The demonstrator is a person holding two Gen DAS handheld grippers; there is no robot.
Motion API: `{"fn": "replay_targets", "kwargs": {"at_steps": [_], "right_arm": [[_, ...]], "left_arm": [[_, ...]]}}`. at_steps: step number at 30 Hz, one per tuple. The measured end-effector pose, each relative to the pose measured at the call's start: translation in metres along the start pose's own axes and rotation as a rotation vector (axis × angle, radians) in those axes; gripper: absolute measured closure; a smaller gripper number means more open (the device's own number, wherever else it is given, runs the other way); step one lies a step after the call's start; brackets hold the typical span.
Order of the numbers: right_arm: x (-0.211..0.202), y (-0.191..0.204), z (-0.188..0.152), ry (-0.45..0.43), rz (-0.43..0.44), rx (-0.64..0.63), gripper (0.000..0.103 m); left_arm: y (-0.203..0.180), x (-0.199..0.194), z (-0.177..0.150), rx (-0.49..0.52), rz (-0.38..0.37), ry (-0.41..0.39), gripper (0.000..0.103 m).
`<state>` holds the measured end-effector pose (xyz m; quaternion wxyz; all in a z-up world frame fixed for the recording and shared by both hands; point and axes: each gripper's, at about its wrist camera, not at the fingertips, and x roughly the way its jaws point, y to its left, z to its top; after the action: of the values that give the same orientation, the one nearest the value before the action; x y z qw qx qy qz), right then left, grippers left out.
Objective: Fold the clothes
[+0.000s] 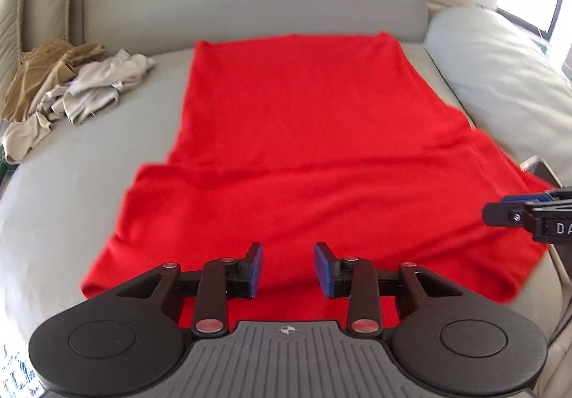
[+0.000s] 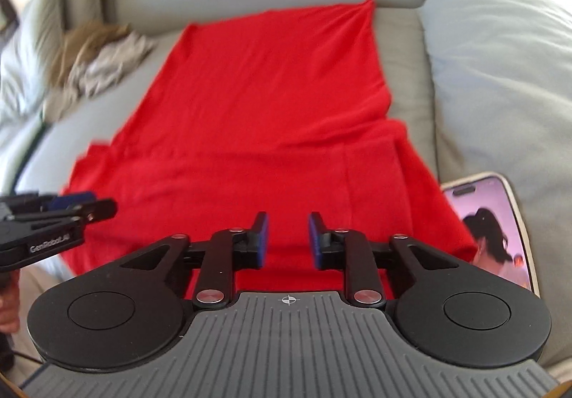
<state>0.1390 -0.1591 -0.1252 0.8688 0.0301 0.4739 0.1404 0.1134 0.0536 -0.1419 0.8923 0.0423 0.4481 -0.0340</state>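
Left gripper and right gripper hover parted, holding nothing, over the red T-shirt spread flat; sleeves likely fold next.

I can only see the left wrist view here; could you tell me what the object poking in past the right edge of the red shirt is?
Observer: A smartphone in a pale case lying face up on the grey sofa cushion, its screen lit.
Operator: Is it touching the shirt?
Observer: Yes, the red shirt meets the phone's left edge, by its near right corner.
Operator: And my right gripper's jaws?
Observer: The right gripper is open, hovering over the shirt's near hem, empty.
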Motion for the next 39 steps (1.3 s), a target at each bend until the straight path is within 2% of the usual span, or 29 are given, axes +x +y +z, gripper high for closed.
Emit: {"fn": "replay_targets", "kwargs": {"at_steps": [6, 10, 15, 29, 31, 33, 36, 37, 38, 39], "right_arm": [[0.001, 0.010, -0.014, 0.041, -0.028, -0.004, 0.074], [0.007, 0.013, -0.021, 0.078, -0.037, -0.012, 0.066], [0.004, 0.018, -0.033, 0.082, -0.041, -0.038, 0.055], [-0.021, 0.011, -0.050, 0.096, -0.017, -0.005, 0.053], [-0.032, 0.008, -0.047, 0.094, 0.029, 0.022, 0.053], [-0.044, 0.005, -0.043, 0.092, 0.075, 0.049, 0.050], [-0.076, -0.002, -0.024, -0.028, 0.103, 0.093, 0.032], [-0.088, -0.006, -0.017, -0.084, 0.116, 0.116, 0.020], [-0.103, -0.012, -0.010, -0.173, 0.144, 0.163, 0.012], [-0.119, -0.018, -0.003, -0.263, 0.173, 0.211, 0.011]], "left_arm": [[-0.009, 0.002, -0.021, -0.028, 0.025, 0.034, 0.064], [-0.012, 0.003, -0.024, -0.023, 0.060, 0.034, 0.062], [-0.016, -0.002, -0.030, -0.029, 0.086, 0.028, 0.062], [-0.019, -0.030, -0.040, -0.029, 0.039, 0.062, 0.062], [-0.019, -0.034, -0.041, -0.031, 0.031, 0.065, 0.059], [-0.010, -0.041, -0.027, -0.056, 0.017, 0.035, 0.053], [0.003, -0.052, -0.005, -0.095, -0.004, -0.011, 0.045], [0.007, -0.055, 0.002, -0.107, -0.011, -0.026, 0.043], [0.012, -0.059, 0.009, -0.120, -0.018, -0.041, 0.043], [0.016, -0.062, 0.016, -0.133, -0.025, -0.057, 0.041]]}}
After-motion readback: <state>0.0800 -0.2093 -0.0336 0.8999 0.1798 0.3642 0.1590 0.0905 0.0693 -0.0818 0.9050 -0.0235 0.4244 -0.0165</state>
